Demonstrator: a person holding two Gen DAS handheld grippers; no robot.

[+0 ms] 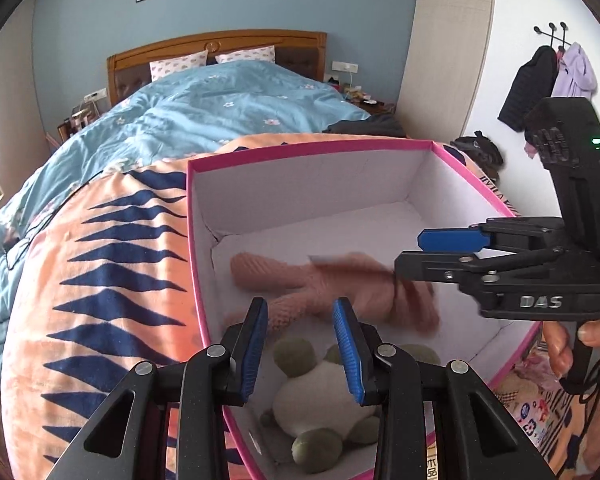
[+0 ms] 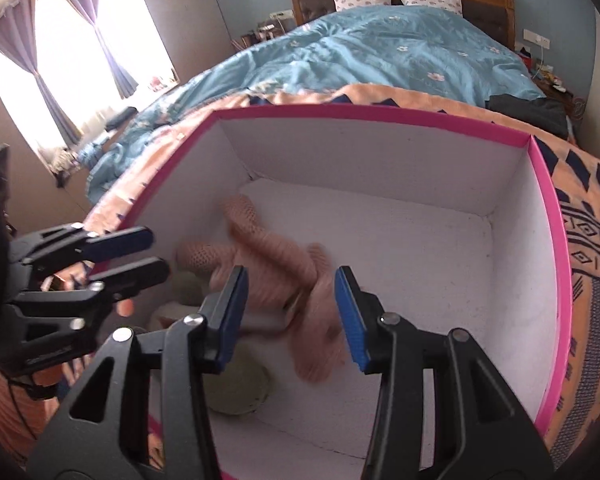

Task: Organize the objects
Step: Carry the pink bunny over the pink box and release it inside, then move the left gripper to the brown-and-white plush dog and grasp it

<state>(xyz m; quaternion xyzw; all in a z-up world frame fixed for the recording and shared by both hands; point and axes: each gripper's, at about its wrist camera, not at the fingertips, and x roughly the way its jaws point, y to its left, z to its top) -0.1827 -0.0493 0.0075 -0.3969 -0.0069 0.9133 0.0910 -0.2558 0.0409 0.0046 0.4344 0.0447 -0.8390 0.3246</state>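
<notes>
Left hand-held gripper (image 1: 300, 328) and right hand-held gripper (image 2: 290, 300) both hover with fingers spread apart, gripping nothing

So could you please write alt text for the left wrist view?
A pink-rimmed white box on a bed holds a blurred pink knitted toy and a white-and-green plush. The open left gripper hovers above; the right gripper reaches in.
</notes>
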